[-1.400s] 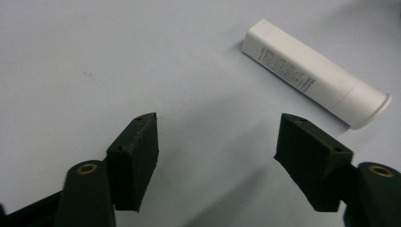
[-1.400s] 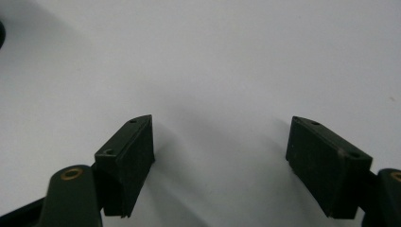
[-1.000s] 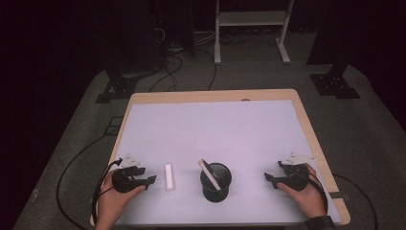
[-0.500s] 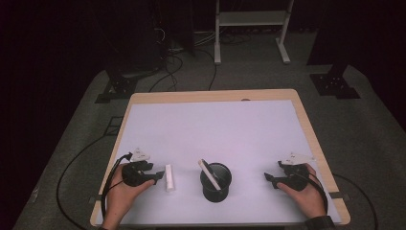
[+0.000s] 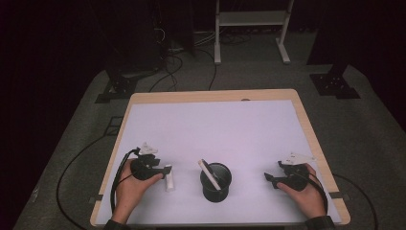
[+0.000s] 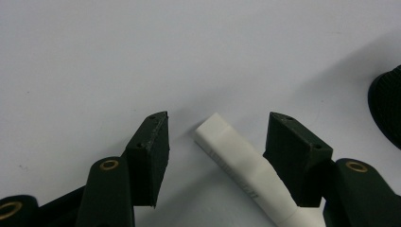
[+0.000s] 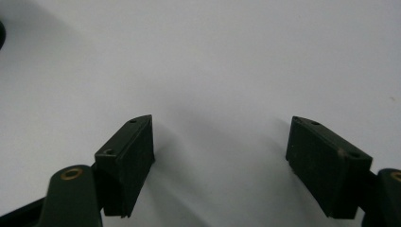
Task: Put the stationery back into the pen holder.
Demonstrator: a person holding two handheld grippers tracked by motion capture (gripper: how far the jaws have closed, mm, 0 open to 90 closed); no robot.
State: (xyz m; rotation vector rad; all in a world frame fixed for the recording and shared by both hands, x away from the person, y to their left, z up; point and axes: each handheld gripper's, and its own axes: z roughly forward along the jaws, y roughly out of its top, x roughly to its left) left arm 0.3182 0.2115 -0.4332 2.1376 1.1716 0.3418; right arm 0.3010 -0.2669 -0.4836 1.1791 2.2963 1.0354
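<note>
A short white tube (image 5: 168, 184) lies flat on the white table, left of a black cup (image 5: 216, 186). A white stick (image 5: 208, 173) leans inside the cup. My left gripper (image 5: 164, 169) is at the tube's far end, open. In the left gripper view the tube (image 6: 239, 163) lies between the jaws of the left gripper (image 6: 220, 128). It sits close to the right-hand jaw, and a clear gap separates it from the left-hand one. My right gripper (image 5: 269, 178) rests low at the table's right, open, with bare table between the jaws of the right gripper (image 7: 222, 142).
The table (image 5: 210, 124) has a wooden rim and stands on grey carpet. The cup's dark edge (image 6: 388, 109) shows at the right of the left gripper view. Black stands, cables and a white frame (image 5: 251, 21) stand beyond the far edge.
My left hand has slid right toward the white tube, and its jaws now straddle the tube's end. The right hand, the cup and the stick have not moved.
</note>
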